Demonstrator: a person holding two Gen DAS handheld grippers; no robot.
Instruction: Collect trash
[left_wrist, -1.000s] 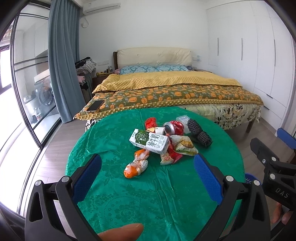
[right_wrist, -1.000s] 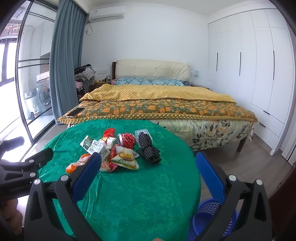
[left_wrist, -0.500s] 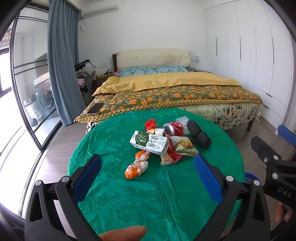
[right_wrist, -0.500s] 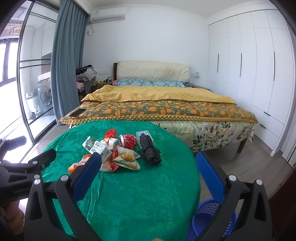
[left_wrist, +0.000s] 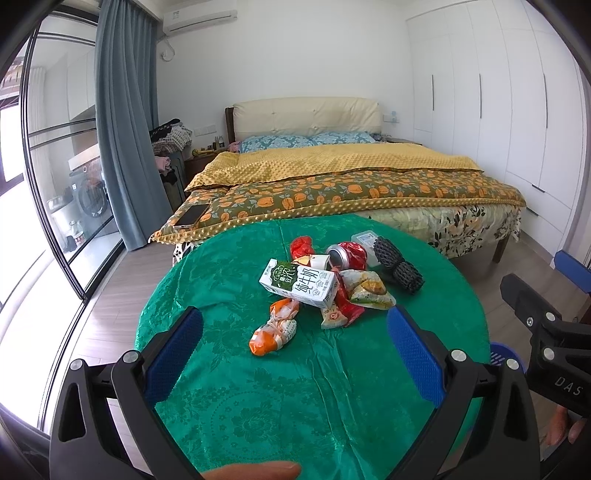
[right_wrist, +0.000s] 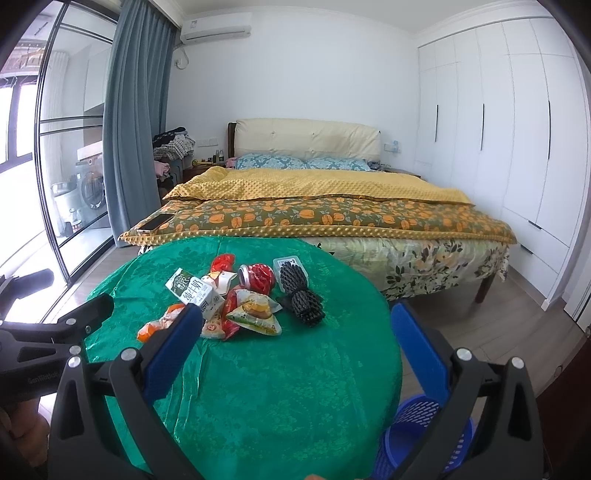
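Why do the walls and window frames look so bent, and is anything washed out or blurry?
Left wrist view: the fisheye lens bows the window frame and wardrobe; daylight blows out the glass at far left; the milk carton is sharp, while the fingertip at the bottom is blurred. Right wrist view: same bending, dark corners, bright window, and the trash pile evenly lit.

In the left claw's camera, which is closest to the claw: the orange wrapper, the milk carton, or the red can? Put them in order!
1. Orange wrapper, nearest, on the pile's near left edge.
2. Milk carton, in the middle.
3. Red can, farthest, toward the bed.
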